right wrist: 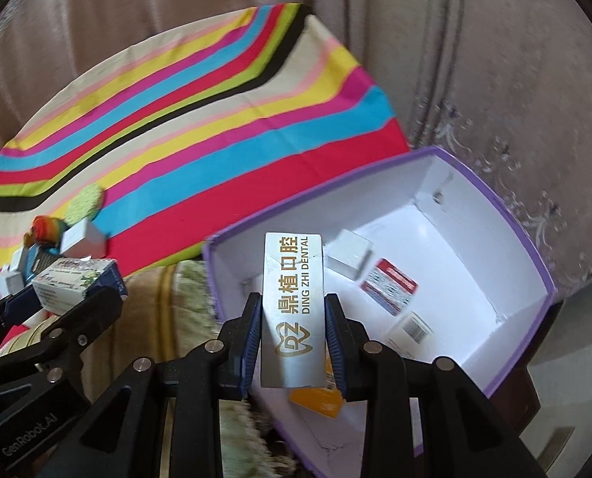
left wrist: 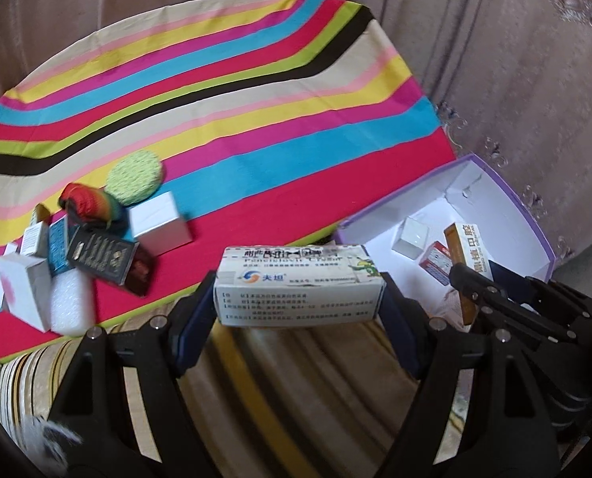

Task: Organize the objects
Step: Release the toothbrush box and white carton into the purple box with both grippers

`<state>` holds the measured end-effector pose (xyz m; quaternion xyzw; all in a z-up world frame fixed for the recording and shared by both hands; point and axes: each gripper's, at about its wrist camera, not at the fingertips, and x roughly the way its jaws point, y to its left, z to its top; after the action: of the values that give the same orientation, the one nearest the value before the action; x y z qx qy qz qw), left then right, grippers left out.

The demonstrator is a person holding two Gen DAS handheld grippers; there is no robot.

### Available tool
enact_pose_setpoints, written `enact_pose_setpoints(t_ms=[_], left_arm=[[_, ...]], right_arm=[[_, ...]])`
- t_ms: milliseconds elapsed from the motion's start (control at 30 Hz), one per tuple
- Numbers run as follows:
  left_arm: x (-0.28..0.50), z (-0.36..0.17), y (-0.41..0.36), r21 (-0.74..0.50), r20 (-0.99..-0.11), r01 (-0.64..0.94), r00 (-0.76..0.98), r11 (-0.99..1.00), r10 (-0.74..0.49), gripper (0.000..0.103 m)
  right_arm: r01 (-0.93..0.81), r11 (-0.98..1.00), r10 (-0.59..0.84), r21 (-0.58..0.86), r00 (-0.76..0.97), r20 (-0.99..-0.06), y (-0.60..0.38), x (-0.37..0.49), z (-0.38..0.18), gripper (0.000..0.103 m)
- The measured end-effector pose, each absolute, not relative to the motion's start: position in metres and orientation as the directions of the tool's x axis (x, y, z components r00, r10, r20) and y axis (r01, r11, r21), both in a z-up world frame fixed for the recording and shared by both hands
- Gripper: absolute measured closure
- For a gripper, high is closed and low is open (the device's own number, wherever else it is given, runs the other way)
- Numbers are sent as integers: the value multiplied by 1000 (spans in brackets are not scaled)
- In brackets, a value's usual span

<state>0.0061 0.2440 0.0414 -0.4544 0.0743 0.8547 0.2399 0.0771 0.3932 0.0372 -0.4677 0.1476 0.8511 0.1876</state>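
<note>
My left gripper (left wrist: 299, 298) is shut on a white medicine box (left wrist: 299, 285) with blue print, held above the striped cloth's near edge; it also shows in the right wrist view (right wrist: 71, 285). My right gripper (right wrist: 292, 338) is shut on a silver "Ding Zhi Dental" box (right wrist: 294, 306), held over the near-left part of the open purple-edged white box (right wrist: 507, 215). That box holds a small white cube (right wrist: 349, 253), a red-and-white carton (right wrist: 389, 290) and other cartons. In the left wrist view the purple box (left wrist: 526, 215) is at the right with the right gripper (left wrist: 467, 283) over it.
A pile on the striped cloth (left wrist: 256, 119) at the left: green round pad (left wrist: 134, 177), rainbow bundle (left wrist: 88, 201), silver box (left wrist: 158, 223), black box (left wrist: 100, 257), several white boxes (left wrist: 23, 292). A curtain (left wrist: 514, 59) hangs behind. A striped sofa surface (left wrist: 276, 378) lies below.
</note>
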Motion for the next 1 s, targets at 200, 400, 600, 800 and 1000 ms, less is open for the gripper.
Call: enact_pose_setpoints(t_ms=[200, 400, 600, 800, 1000], left_arm=[[11, 41, 265, -85, -813, -524, -455, -848, 363, 24], [15, 42, 285, -80, -812, -569, -439, -818, 385, 24], [16, 43, 296, -105, -809, -594, -415, -798, 416, 24], [20, 45, 300, -92, -806, -611, -418, -786, 419, 19], [21, 50, 298, -88, -793, -606, -438, -790, 424, 13]], right_arm=[[-544, -832, 188, 105, -456, -870, 419, 93, 26, 71], [-601, -791, 202, 120, -440, -875, 433, 103, 22, 70], [-633, -763, 207, 128, -428, -880, 440, 107, 20, 69], [-653, -742, 198, 153, -431, -881, 445, 111, 18, 49], [-669, -724, 204, 166, -438, -876, 450, 114, 19, 39]])
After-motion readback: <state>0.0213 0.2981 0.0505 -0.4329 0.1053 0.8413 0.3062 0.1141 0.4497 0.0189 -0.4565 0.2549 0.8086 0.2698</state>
